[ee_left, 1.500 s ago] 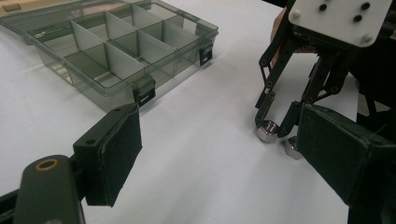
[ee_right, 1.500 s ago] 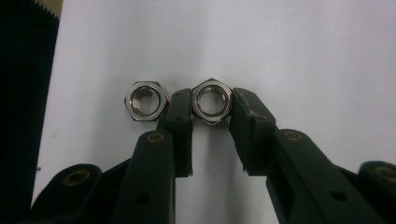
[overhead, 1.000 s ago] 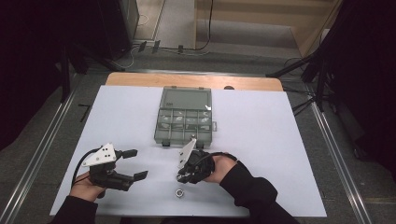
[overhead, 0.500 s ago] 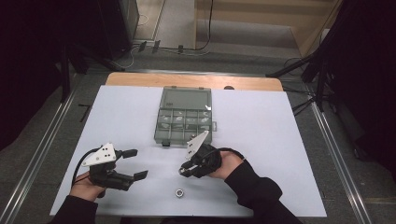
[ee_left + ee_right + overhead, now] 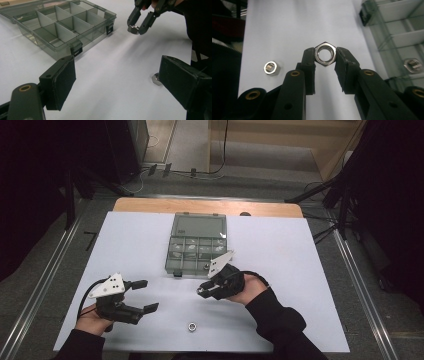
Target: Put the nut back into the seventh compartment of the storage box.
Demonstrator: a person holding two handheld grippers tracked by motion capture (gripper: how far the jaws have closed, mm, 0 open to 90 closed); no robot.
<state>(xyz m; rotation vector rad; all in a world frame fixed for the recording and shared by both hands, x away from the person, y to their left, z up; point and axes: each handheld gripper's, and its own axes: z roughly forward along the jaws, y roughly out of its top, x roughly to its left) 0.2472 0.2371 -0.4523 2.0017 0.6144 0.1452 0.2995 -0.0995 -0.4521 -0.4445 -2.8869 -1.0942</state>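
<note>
We note the right gripper (image 5: 325, 61) clamped on a hex nut (image 5: 325, 53) beside the compartment box (image 5: 195, 245); left gripper (image 5: 142, 296) gapes (second nut (image 5: 191, 325) near the table's front edge).

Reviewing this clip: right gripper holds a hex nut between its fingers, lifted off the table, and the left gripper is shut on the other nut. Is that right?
Not quite. The right gripper does hold a hex nut, but the left gripper is open; the other nut lies loose on the table beside one of its fingers, as the left gripper view shows.
</note>
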